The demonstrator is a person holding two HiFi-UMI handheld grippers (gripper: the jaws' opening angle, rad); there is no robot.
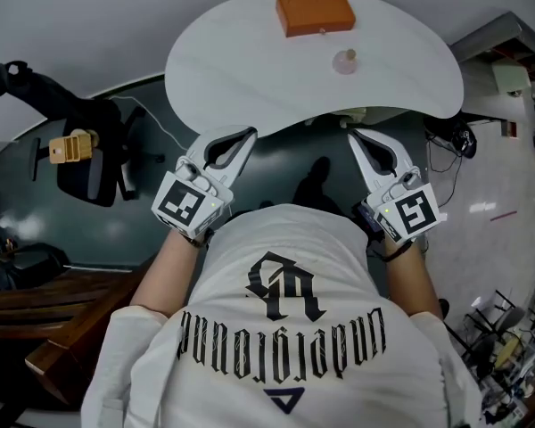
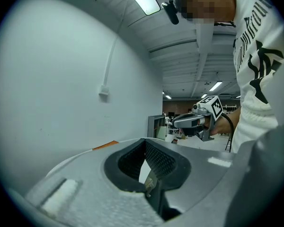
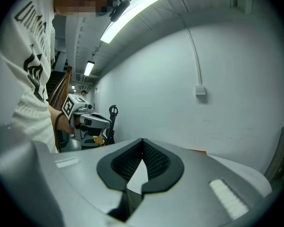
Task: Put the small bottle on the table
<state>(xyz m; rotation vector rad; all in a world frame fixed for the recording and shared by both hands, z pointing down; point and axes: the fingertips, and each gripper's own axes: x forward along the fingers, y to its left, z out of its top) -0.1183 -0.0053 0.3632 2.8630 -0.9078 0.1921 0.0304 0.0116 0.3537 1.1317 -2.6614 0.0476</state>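
- Overhead, the head view shows two claws, the left claw [image 1: 248, 135] and the right claw [image 1: 353, 135], both pinched together and empty. One small bottle [image 1: 344, 61] stands on the table [image 1: 223, 69] ahead of the right claw, well apart from it, with one orange box [image 1: 315, 12] beyond.
- Left gripper view: tips meet, with nothing between.
- Right gripper view: likewise. Any reach should probably open the claw early and keep the bottle upright.

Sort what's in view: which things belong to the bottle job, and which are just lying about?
Job: small bottle, standing on the white table; left tongs and right tongs, both shut, empty.
Lying about: orange box on the table; black chair at left; tan object by it.
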